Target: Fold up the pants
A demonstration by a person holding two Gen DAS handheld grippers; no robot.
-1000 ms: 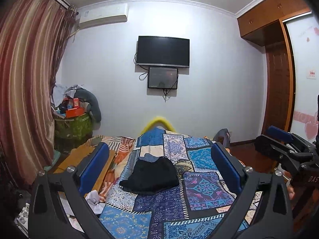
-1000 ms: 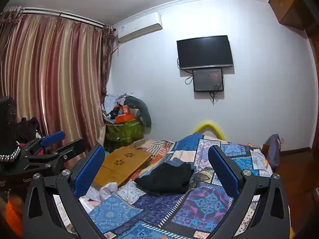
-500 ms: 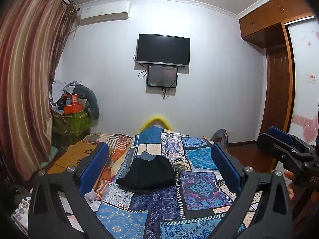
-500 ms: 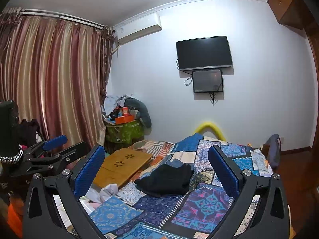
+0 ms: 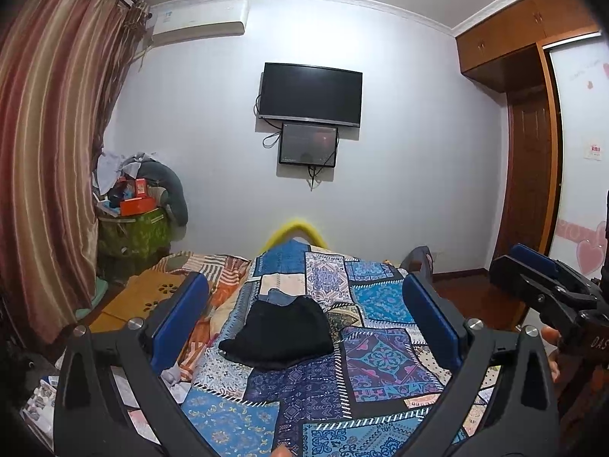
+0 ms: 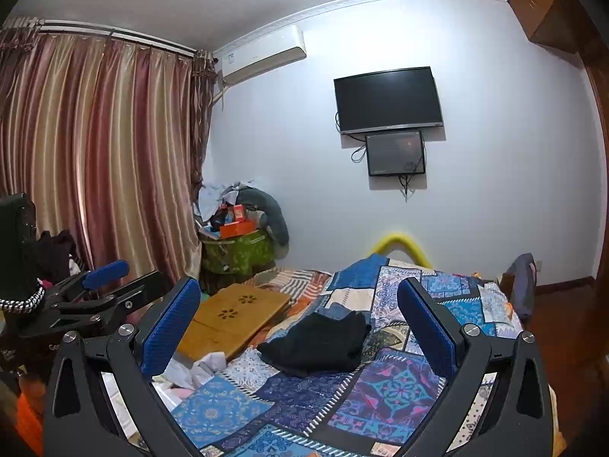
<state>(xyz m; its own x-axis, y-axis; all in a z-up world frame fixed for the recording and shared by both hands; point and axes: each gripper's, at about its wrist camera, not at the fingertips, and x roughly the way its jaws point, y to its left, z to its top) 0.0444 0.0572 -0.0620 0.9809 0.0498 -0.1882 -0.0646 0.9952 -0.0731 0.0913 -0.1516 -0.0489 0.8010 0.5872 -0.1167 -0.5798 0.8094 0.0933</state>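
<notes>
Black pants lie in a compact folded bundle on the patchwork bedspread, in the middle of the bed; a bit of blue denim shows at their far edge. The right wrist view shows the same pants. My left gripper is open, held well above and short of the pants, with nothing between its blue pads. My right gripper is open too, empty, raised beside the left one. Each gripper appears at the edge of the other's view, the right gripper and the left gripper.
A wooden lap table lies on the bed's left side, with crumpled white cloth near it. A cluttered green box stands in the corner by the curtain. A dark bag and a wooden door are on the right.
Both grippers have risen and tilted slightly, so the pants sit a little lower in each view. Both stay open and empty; the pants have not moved.
</notes>
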